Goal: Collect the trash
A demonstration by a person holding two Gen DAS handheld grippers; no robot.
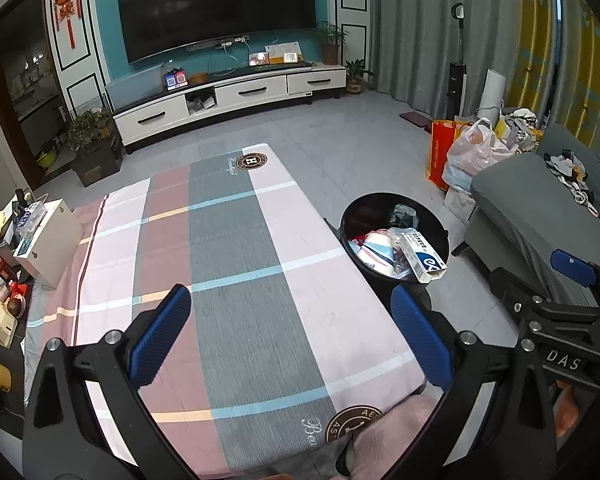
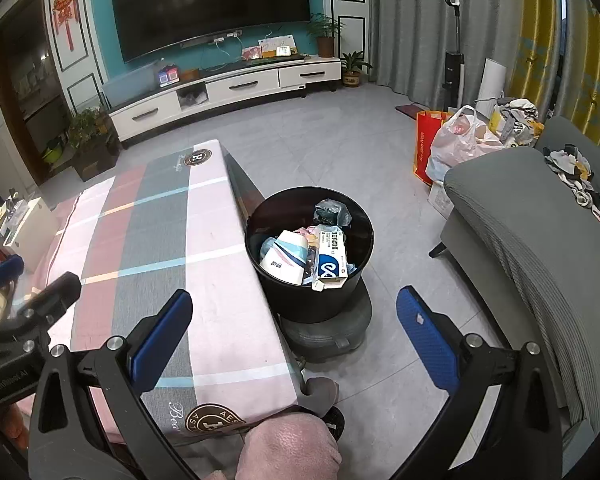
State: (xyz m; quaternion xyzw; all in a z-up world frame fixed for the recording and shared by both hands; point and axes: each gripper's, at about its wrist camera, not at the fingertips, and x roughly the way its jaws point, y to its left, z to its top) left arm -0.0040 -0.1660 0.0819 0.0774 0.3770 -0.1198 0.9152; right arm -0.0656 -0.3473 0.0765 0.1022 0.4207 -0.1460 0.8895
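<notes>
Left wrist view: left gripper [image 1: 290,334] spread wide, empty, above plaid-cloth table [image 1: 236,280]. Right gripper [image 2: 294,338] likewise spread, empty. Round black plastic bin [image 2: 309,240] beside table edge, on floor, holds white-blue carton [image 2: 331,261], wrappers.

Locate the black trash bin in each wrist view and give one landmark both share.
Left wrist: black trash bin at right of centre, past the table's right edge.
Right wrist: the bin at centre, beside the table.
Shared landmark: blue-and-white box lying atop the trash.
</notes>
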